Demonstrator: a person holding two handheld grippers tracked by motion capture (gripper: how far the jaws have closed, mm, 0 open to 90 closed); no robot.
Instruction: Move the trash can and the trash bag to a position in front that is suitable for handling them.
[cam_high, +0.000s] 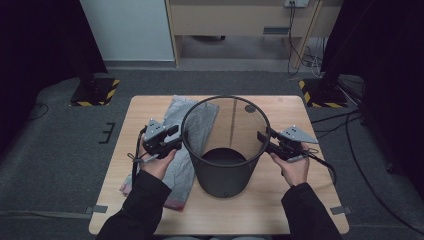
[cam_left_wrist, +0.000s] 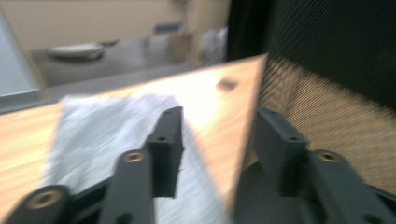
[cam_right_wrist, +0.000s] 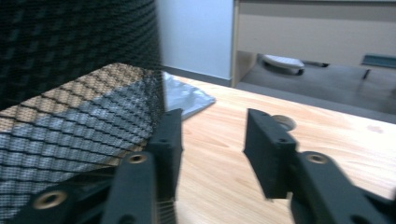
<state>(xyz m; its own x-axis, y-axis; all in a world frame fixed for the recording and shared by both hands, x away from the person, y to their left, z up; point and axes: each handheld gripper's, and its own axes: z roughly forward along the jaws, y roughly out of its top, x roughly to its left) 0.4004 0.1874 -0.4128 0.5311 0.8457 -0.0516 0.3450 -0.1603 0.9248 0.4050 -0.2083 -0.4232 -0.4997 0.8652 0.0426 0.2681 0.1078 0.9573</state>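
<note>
A black mesh wastebasket (cam_high: 222, 175) stands upright in the middle of the wooden table (cam_high: 280, 200). A flat grey plastic bag (cam_high: 172, 112) lies to its left, partly under it. My left gripper (cam_high: 175, 136) is open beside the left of the basket's rim. My right gripper (cam_high: 263, 139) is open at the right of the rim. In the left gripper view the left gripper (cam_left_wrist: 219, 140) is open, with the basket's (cam_left_wrist: 336, 93) edge between the jaws and the bag (cam_left_wrist: 107, 130) below. In the right gripper view the right gripper (cam_right_wrist: 212, 140) is open, its left jaw against the basket (cam_right_wrist: 70, 116); the bag (cam_right_wrist: 187, 95) lies beyond.
Grey carpet surrounds the table. Stand bases with hazard stripes (cam_high: 95, 92) sit at both far corners, and cables (cam_high: 345, 125) run over the floor at the right. A wooden cabinet (cam_high: 240, 20) stands at the back. A dark spot (cam_high: 250, 108) marks the tabletop behind the basket.
</note>
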